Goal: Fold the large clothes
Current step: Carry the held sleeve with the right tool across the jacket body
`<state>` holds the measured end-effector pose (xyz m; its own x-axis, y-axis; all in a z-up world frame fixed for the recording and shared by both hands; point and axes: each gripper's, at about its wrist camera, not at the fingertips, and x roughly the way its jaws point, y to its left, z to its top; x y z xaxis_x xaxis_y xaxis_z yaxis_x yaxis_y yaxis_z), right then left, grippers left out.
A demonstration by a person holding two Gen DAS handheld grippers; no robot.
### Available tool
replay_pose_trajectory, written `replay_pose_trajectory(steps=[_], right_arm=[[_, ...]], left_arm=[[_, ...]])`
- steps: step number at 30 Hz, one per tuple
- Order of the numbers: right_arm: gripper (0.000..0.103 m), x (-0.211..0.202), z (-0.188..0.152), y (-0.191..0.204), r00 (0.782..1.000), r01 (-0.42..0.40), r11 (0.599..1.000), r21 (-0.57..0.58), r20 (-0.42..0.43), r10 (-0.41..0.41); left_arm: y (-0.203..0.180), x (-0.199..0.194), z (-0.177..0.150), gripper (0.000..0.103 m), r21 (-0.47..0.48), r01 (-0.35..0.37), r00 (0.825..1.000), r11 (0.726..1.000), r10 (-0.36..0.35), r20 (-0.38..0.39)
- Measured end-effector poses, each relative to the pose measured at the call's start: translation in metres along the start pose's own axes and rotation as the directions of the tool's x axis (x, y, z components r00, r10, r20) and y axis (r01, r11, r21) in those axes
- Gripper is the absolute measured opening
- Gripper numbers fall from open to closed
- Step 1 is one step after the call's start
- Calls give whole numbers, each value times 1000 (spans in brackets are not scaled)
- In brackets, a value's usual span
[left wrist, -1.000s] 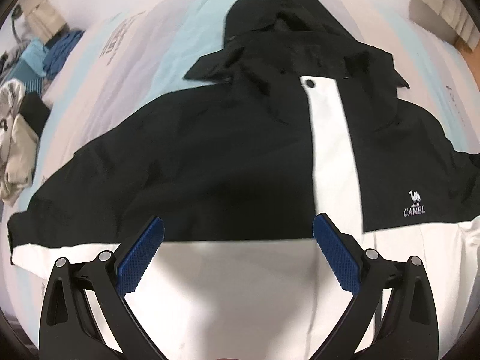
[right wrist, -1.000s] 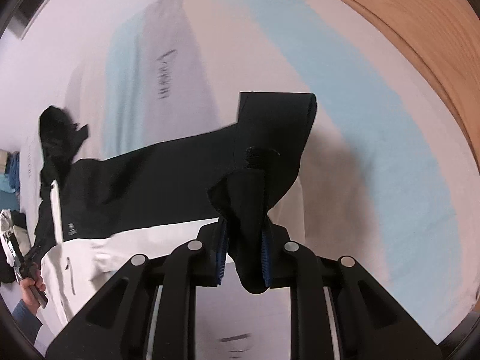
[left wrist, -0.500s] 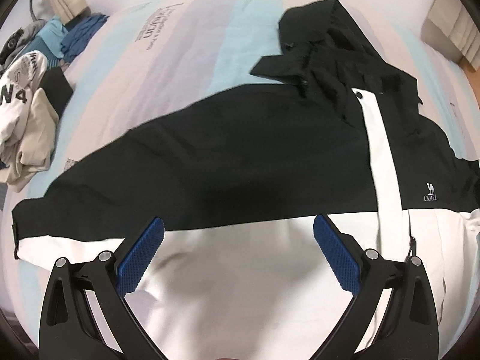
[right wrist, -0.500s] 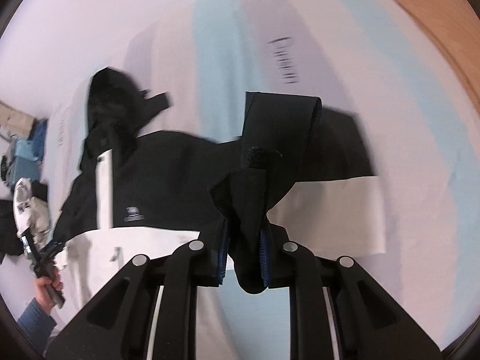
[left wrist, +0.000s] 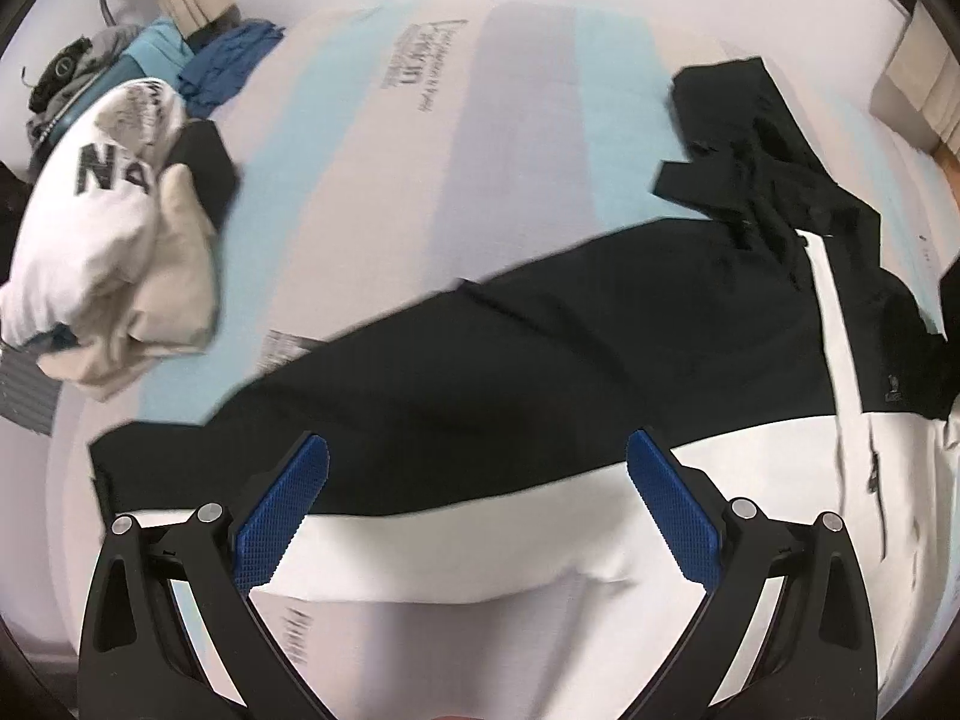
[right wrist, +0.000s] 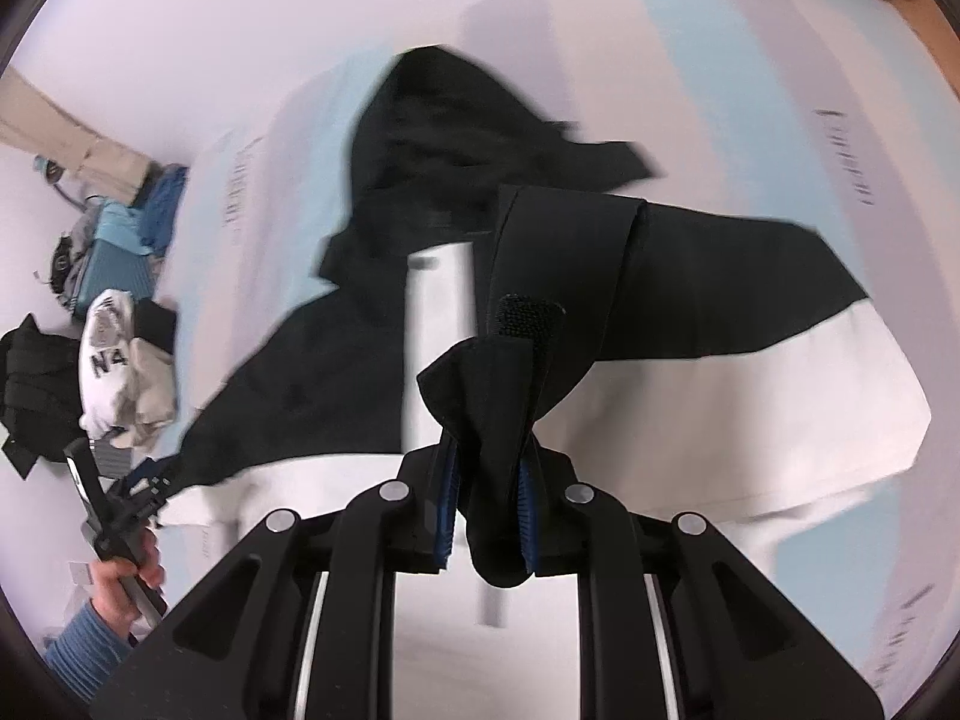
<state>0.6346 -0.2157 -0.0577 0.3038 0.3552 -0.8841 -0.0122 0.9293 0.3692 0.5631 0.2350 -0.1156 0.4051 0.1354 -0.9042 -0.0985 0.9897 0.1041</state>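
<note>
Striped pale bedsheet (left wrist: 528, 138), black-and-white hooded jacket (left wrist: 600, 360) spread on it. Right gripper (right wrist: 486, 516) pinches black sleeve cuff (right wrist: 498, 420), mid-air over the chest; thin bite could slip. Left gripper (left wrist: 477, 516) spread, empty.

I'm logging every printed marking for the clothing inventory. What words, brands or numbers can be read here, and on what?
"NA": white crumpled sweatshirt; in the right wrist view it reads "N4".
Small chest logo on the black-and-white hooded jacket: too blurred to read.
Dark lettering on the pastel striped bedsheet: blurred, unreadable.
</note>
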Motion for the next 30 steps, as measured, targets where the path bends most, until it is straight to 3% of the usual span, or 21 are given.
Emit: replay_pose_trajectory(steps=[6, 12, 16, 20, 28, 30], right_arm=[[15, 70, -9, 123, 999, -23, 996, -88, -42, 20], [15, 156, -20, 196, 992, 12, 991, -133, -120, -28], [15, 210, -32, 216, 978, 87, 982, -168, -172, -116], [18, 244, -46, 235, 956, 183, 947, -265, -176, -235], [38, 258, -61, 258, 967, 175, 948, -266, -133, -216], [50, 257, -65, 261, 971, 171, 951, -257, -121, -207]], left_arm=[[53, 5, -3, 97, 8, 5, 1000, 1000, -5, 1], [92, 22, -13, 97, 23, -10, 1000, 1000, 10, -3], [108, 34, -23, 97, 16, -1, 1000, 1000, 1, -4], [124, 44, -33, 97, -10, 3, 1000, 1000, -3, -17], [165, 54, -48, 97, -84, 11, 999, 996, -15, -44], [175, 57, -50, 97, -105, 13, 999, 994, -18, -47]])
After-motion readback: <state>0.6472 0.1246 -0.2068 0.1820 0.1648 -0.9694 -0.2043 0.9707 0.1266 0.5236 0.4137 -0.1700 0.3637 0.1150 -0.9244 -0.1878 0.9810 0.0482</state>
